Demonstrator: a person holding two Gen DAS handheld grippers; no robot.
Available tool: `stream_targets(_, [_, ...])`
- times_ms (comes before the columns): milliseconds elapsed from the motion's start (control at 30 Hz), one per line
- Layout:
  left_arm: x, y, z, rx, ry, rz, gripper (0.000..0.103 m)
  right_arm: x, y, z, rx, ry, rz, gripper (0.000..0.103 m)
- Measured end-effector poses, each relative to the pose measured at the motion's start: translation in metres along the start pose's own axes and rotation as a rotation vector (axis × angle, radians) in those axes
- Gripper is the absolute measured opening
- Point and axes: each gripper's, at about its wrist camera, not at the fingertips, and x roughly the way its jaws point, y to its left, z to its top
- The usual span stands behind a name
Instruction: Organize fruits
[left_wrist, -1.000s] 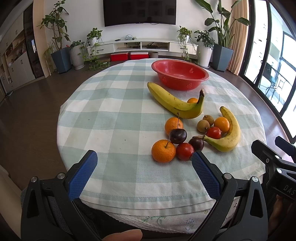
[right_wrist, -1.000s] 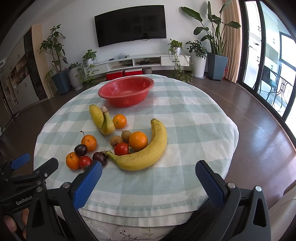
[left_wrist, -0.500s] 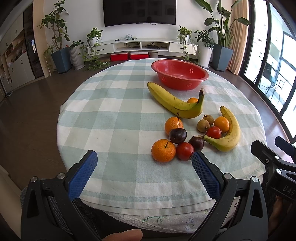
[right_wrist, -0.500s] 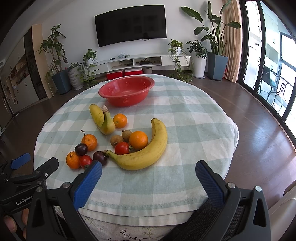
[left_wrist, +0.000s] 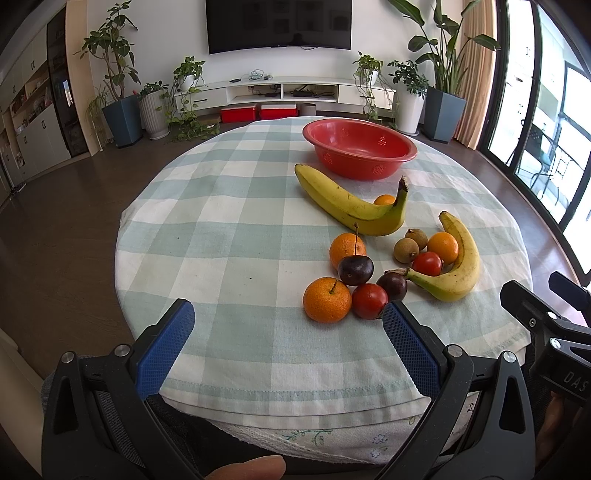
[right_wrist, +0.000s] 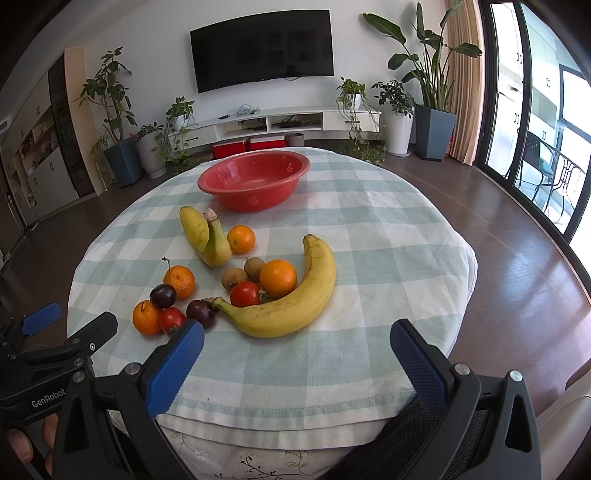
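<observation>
An empty red bowl stands at the far side of the round table. In front of it lie two bananas, several oranges, two red tomatoes, dark plums and two brown longans. My left gripper is open at the near table edge, just short of the nearest orange and tomato. My right gripper is open at the near edge too, in front of the big banana. Both hold nothing.
The table wears a green-and-white checked cloth. The cloth's left half carries no fruit. Beyond are a TV unit, potted plants and glass doors on the right. A fingertip shows at the bottom.
</observation>
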Motion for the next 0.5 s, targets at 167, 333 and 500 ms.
stream_targets(167, [0.000,0.000,0.000,0.002,-0.003,0.000,0.103,0.000,0.000,0.000,-0.002,0.001,0.001,0.103])
stream_targets(333, [-0.004,0.008,0.000,-0.019,-0.038,-0.062,0.103,-0.001,0.000,0.000,0.005,-0.008,0.009,0.103])
stream_targets(500, [-0.008,0.011,0.004,0.046,-0.082,-0.313,0.103,-0.007,-0.008,0.002,0.036,-0.054,0.060,0.103])
